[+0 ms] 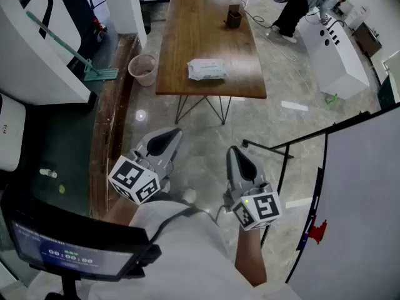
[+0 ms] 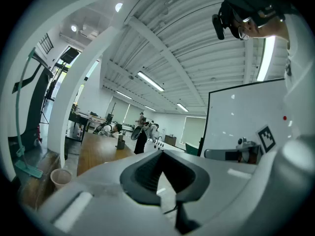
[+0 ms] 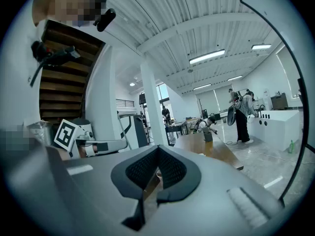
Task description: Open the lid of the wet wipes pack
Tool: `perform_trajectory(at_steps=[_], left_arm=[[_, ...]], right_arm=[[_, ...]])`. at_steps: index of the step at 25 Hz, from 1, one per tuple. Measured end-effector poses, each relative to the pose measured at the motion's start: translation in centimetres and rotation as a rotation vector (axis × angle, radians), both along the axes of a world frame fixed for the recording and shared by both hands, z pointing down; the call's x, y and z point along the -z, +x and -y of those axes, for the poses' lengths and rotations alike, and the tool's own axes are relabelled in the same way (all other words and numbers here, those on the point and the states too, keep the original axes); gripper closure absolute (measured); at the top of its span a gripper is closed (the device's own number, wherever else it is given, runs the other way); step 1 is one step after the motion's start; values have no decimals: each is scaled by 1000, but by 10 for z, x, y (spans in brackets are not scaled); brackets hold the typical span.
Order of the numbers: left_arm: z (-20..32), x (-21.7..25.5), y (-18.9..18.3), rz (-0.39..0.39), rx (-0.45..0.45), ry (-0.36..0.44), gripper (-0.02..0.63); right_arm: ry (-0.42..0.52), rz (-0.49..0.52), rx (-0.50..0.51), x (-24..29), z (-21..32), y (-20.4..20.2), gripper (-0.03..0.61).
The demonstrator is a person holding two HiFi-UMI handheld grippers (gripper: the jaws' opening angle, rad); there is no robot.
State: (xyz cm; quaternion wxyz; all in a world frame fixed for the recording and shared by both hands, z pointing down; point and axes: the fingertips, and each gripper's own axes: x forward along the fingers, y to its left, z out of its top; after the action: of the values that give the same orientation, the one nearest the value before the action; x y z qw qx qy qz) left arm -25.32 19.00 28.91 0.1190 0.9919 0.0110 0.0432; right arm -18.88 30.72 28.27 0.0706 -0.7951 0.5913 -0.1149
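Observation:
The wet wipes pack (image 1: 206,69), white with a pale lid, lies flat near the front edge of a long wooden table (image 1: 206,30). Both grippers are held close to the person's body, well short of the table and over the floor. My left gripper (image 1: 177,132) points toward the table's front left corner, its jaws together with nothing between them (image 2: 158,154). My right gripper (image 1: 234,149) is beside it, shut and empty too (image 3: 158,148). In the two gripper views the table (image 3: 209,144) shows far ahead, and I cannot make out the pack there.
A pink bin (image 1: 143,69) stands on the floor at the table's left front corner. A dark holder (image 1: 234,19) sits at the table's far end. A whiteboard on a black stand (image 1: 362,192) is close on the right. A person (image 1: 300,2) stands by a white counter (image 1: 334,52).

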Motion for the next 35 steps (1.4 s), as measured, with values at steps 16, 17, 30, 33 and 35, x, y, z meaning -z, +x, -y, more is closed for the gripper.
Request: perform_trajectory(at_steps=[16,17,30,33,35], left_arm=[[-42,-3,9,-2,-13,20,607],[-45,-2,9,-3,-22,19,607],[-50,-20,18,23,-61,-27,607],[-31,-26,34,22,-55,-32,607],[-15,-28,45,24,-42,-36,609]], right_arm=[[73,84,50,-17,-44,10,575],[84,79,48,-16,-48,10,575],[63,60,-43,-22,-71,29,575],[65,63,-54,-26,-57,42,575],[69,71,-61,-27,-46,54,575]])
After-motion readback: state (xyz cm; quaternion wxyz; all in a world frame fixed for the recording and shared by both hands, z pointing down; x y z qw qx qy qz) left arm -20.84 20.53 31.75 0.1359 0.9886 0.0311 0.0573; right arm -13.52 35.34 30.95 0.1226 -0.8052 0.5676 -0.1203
